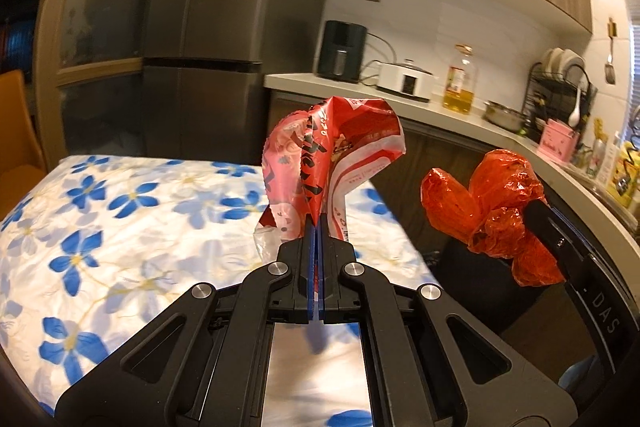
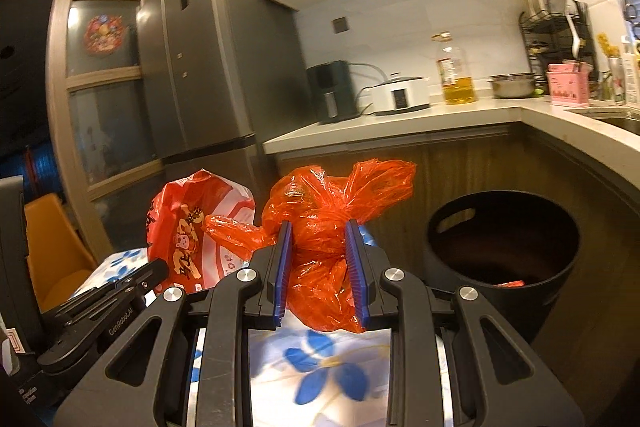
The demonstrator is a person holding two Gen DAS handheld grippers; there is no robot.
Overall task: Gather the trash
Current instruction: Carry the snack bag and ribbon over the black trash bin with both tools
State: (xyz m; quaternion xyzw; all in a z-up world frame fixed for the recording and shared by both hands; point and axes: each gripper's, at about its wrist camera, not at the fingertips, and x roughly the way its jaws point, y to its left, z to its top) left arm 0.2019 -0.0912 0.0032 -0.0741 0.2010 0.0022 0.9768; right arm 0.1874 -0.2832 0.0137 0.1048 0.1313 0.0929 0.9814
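My left gripper (image 1: 316,223) is shut on a red and white snack wrapper (image 1: 332,163), held up above the table with the blue-flower cloth (image 1: 120,227). The wrapper also shows in the right wrist view (image 2: 192,231). My right gripper (image 2: 318,227) is shut on a crumpled orange plastic bag (image 2: 320,215), bunched between its blue pads (image 2: 352,247). The bag also shows in the left wrist view (image 1: 492,203), to the right of the wrapper. A black round bin (image 2: 504,247) stands on the floor right of the table, with a red piece inside.
A grey fridge (image 1: 208,27) stands behind the table. The kitchen counter (image 2: 400,123) carries an air fryer (image 2: 330,91), a white cooker (image 2: 400,93), an oil bottle (image 2: 456,75), a metal bowl (image 2: 514,85) and a dish rack (image 2: 556,23). An orange chair (image 2: 52,239) stands at left.
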